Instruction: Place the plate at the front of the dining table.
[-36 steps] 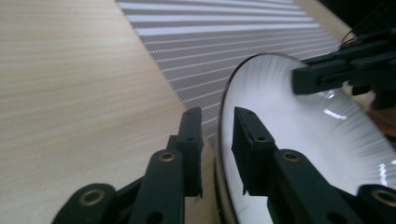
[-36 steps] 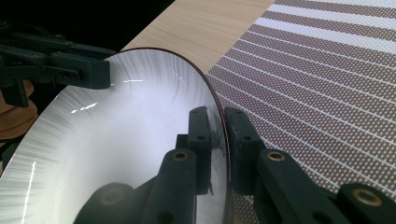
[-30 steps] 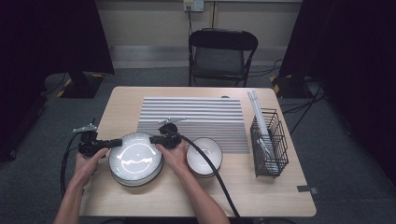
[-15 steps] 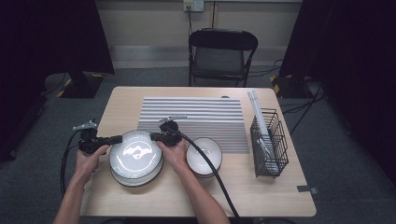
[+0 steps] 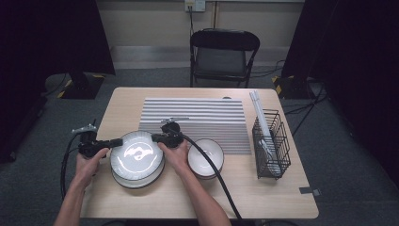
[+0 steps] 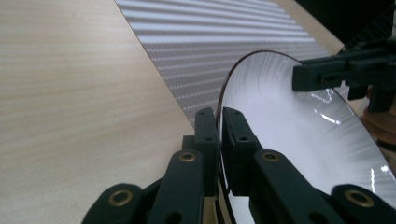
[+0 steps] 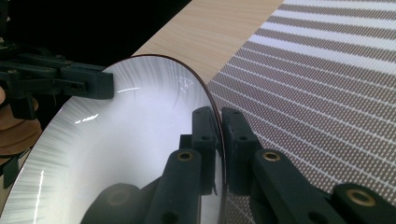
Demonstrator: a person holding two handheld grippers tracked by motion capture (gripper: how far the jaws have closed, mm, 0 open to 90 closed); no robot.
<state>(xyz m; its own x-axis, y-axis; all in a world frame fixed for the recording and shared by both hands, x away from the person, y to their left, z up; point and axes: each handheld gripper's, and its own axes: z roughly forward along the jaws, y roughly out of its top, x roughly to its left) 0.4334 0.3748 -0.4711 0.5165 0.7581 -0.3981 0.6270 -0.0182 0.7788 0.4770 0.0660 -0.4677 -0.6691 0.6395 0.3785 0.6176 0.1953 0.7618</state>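
- Gripping the top plate by its rim, the left gripper has its fingers clamped at nine o'clock and the right gripper at three o'clock.
- Stack under the plate is mostly hidden; its count cannot be told.
- Plate sits at the worktop's seven o'clock, overlapping the striped mat.
- Bowl is partly covered by the right hand and cable.
- Rack contents are hard to make out.

Looks like a lab/recording studio: dark curtains, lone folding chair, bare table w/ cables.
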